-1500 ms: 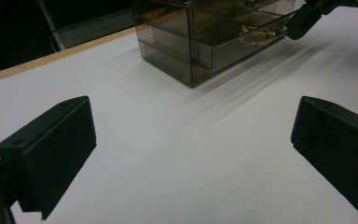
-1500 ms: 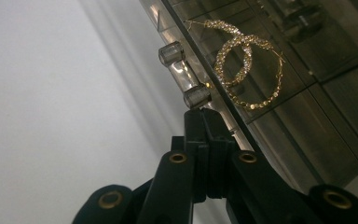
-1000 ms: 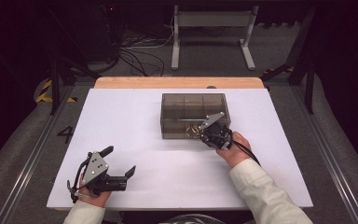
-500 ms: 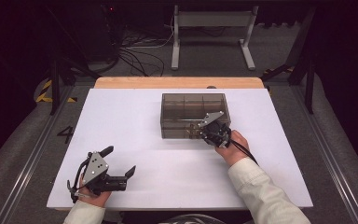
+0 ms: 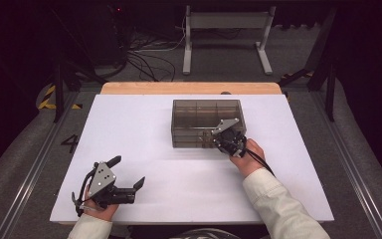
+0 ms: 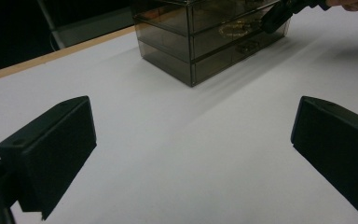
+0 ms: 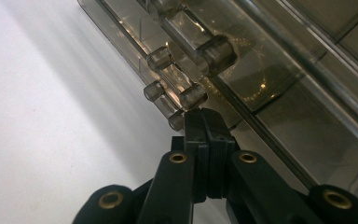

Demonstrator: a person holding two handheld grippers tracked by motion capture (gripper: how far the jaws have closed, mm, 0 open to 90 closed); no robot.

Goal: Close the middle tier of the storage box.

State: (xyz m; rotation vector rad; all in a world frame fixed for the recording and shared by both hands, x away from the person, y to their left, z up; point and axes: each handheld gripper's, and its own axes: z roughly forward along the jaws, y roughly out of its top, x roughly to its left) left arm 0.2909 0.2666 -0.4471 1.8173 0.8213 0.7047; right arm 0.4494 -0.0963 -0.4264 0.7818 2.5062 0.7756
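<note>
While nothing is shifting since a second ago: right gripper [image 7: 204,116] clamped shut, nosing drawer knob [image 7: 193,95]; left gripper [image 5: 124,185] idling open.

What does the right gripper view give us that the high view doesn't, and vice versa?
Right gripper view: the clear round drawer knobs close up, with the right gripper jaws shut at the drawer front beside the lowest knob. High view: the left gripper open, apart near the table's front edge, plus both forearms. Both: the smoky drawer box on the white table.
</note>
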